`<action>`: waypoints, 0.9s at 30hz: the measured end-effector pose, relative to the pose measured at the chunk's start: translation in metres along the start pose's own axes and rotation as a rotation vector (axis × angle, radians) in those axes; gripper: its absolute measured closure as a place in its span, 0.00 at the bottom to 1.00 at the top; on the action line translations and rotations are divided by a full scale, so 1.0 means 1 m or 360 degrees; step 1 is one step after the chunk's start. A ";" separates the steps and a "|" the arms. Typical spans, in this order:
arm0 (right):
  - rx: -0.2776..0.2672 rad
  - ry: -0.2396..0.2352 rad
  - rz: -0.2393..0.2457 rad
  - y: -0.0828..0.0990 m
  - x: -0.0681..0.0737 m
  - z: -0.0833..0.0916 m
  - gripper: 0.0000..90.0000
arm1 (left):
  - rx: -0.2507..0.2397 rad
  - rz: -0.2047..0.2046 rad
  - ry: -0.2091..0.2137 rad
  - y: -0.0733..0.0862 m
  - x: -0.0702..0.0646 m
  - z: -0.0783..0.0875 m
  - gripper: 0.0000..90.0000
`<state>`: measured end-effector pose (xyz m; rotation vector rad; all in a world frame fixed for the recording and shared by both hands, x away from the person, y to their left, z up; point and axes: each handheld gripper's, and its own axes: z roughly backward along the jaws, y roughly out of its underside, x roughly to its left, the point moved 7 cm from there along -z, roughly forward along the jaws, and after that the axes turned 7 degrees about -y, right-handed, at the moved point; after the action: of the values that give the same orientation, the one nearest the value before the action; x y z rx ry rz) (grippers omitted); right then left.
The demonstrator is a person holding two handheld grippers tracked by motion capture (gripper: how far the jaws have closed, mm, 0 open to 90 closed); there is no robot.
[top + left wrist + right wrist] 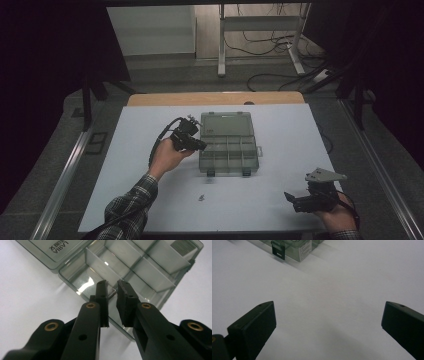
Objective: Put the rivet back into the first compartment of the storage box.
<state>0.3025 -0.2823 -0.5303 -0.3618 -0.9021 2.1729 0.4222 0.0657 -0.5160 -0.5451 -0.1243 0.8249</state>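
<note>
Screw (112,293) pinched in the left gripper (111,285), hanging over the organizer box (228,145) at the sheet's centre, at its nine o'clock compartment. Thin hold: a tilt could drop it astray. Right gripper (291,200), jaws spread, idles at four o'clock.

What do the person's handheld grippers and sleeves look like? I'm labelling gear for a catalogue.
Both are black two-jaw tools. The left gripper has brass-coloured rivets on its arms and a black cable. The right gripper carries a grey three-cornered plate. The forearm wears a dark plaid sleeve.
</note>
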 end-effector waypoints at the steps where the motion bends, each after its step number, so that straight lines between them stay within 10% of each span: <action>1: 0.0001 0.0001 0.0001 0.000 0.000 0.000 0.00 | 0.0003 0.0001 -0.0007 -0.001 0.001 -0.001 0.89; 27: 0.0000 0.0002 0.0006 0.000 0.000 0.000 0.00 | -0.0032 -0.0011 -0.0029 -0.002 -0.001 -0.005 0.65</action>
<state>0.3022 -0.2826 -0.5302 -0.3649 -0.9017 2.1756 0.4243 0.0625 -0.5192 -0.5558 -0.1514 0.8227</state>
